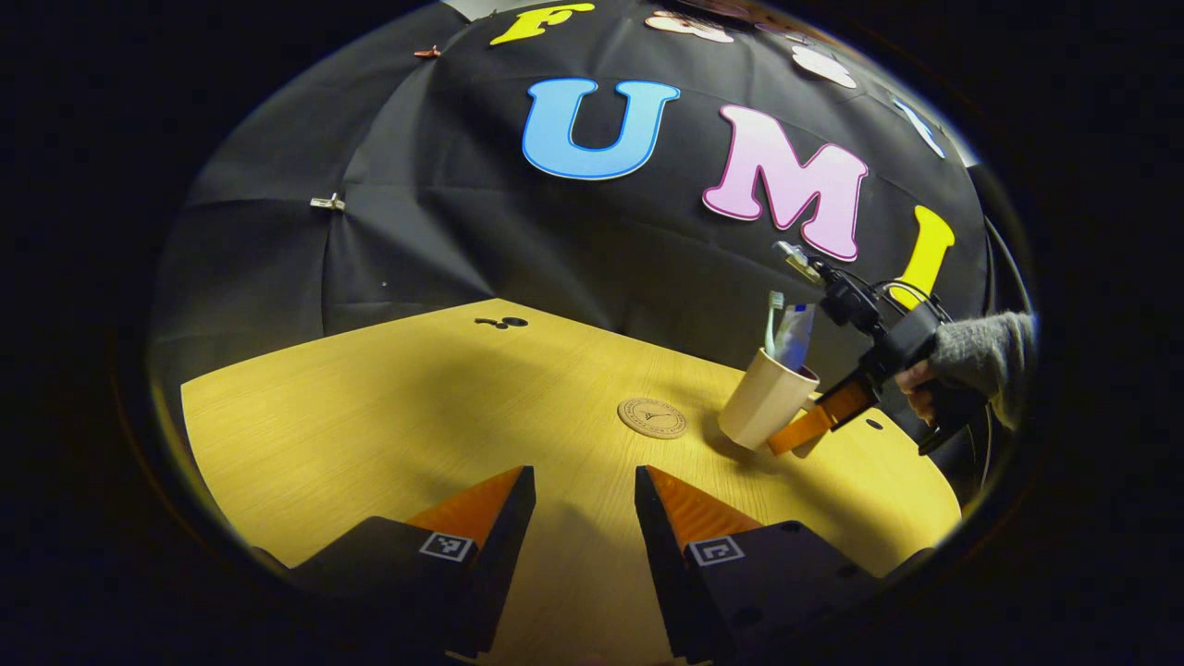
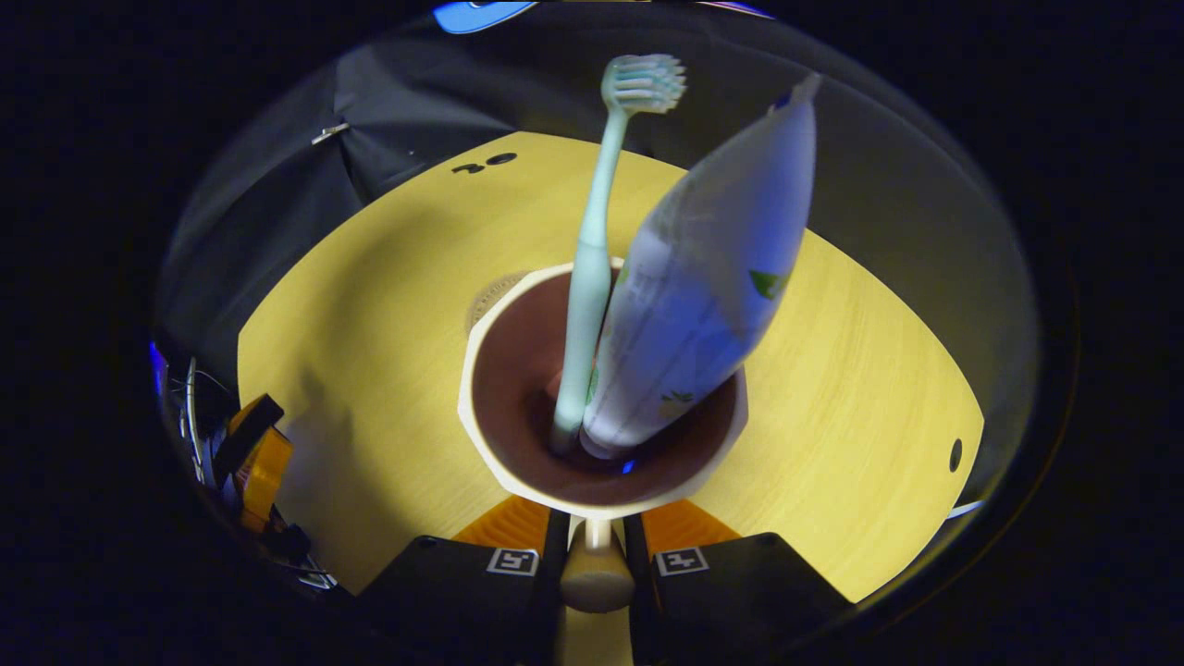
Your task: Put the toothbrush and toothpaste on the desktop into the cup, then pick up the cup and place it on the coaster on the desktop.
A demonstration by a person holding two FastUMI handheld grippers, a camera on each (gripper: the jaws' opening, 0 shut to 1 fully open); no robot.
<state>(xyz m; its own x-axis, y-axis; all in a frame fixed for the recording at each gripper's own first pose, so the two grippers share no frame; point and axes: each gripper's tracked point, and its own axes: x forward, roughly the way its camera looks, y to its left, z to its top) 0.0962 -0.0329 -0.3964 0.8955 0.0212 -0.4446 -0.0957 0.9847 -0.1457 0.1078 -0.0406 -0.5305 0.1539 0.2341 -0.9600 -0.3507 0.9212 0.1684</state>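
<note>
closest to my right gripper (image 2: 597,546), the cup's handle (image 2: 597,573) sits pinched between its two fingers, a smooth rounded cream loop pressed from both sides. the cup (image 2: 486,370) it belongs to is cream outside, dark brown inside, with a faceted rim, and it tilts a little in my grip, held just above the desktop (image 1: 388,425) as far as i can judge. the pale green toothbrush (image 2: 587,277) stands in it bristles up, a slim plastic stick, touching the soft white toothpaste tube (image 2: 703,277) that leans beside it.

so the first part is done: both items are in the cup. the cup is in hand, not yet placed.

in the left gripper view, my left gripper (image 1: 585,504) hangs over the table with fingers spread and holding nothing. the round, flat, tan coaster (image 1: 652,417) lies bare on the yellow wood-grain desktop, just beside the lifted cup. what remains is setting the cup down on it.
</note>
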